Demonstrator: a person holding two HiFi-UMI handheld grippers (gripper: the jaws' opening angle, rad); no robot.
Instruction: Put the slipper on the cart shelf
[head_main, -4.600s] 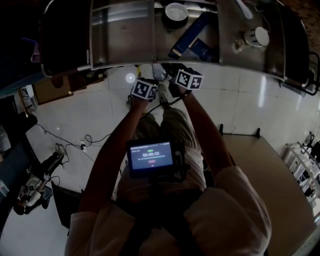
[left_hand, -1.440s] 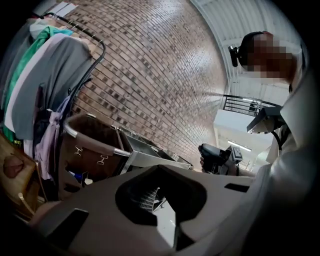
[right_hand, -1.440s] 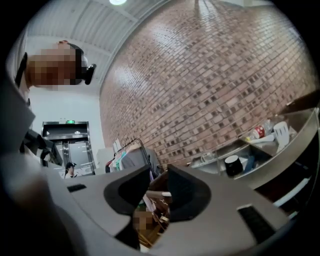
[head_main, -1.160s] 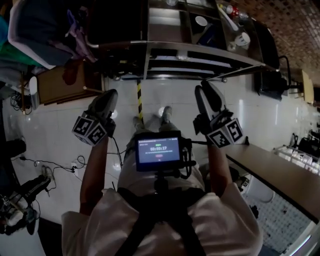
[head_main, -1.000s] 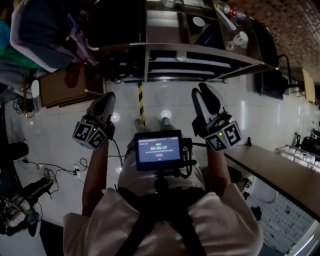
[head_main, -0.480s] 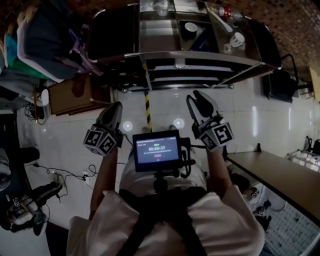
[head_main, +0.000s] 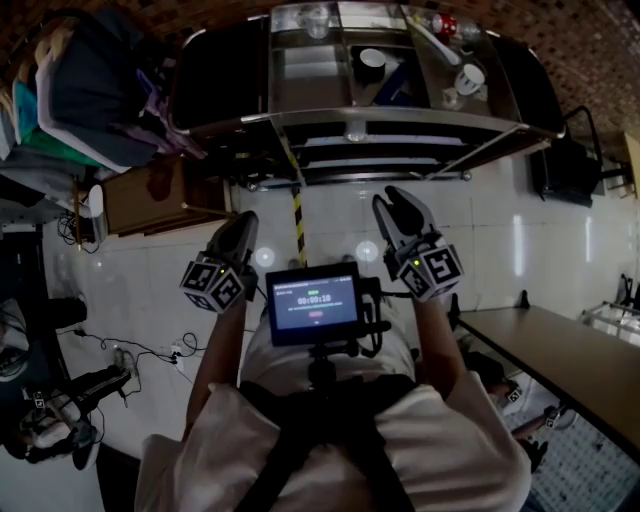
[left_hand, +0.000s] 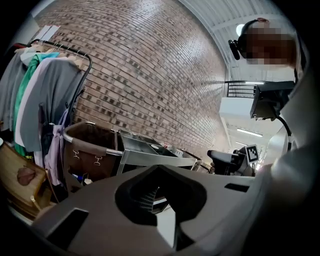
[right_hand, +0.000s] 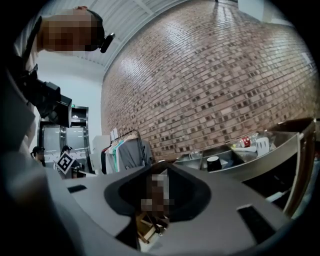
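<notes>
The steel cart (head_main: 400, 112) stands ahead of me in the head view, its top tray holding a black bowl (head_main: 373, 62) and a white cup (head_main: 467, 78). I make out no slipper in any view, neither on the lower shelves (head_main: 380, 150) nor in a gripper. My left gripper (head_main: 240, 222) hovers over the white floor short of the cart, its jaws shut and empty. My right gripper (head_main: 399, 203) hovers beside it, its jaws partly apart with nothing visible between them. The cart (left_hand: 150, 152) also shows in the left gripper view, and the cart (right_hand: 250, 157) in the right gripper view.
A clothes rack (head_main: 90, 90) with hanging garments stands left of the cart, a wooden crate (head_main: 140, 195) below it. Yellow-black tape (head_main: 297, 220) runs along the floor. A table (head_main: 560, 345) lies to my right. Cables (head_main: 150, 345) trail on the left floor. A brown hamper (left_hand: 90, 150) adjoins the cart.
Both grippers have been drawn back from under the cart towards my body. Over the last second the left one shifted inward and the right one sank a little; more of the cart top shows.
</notes>
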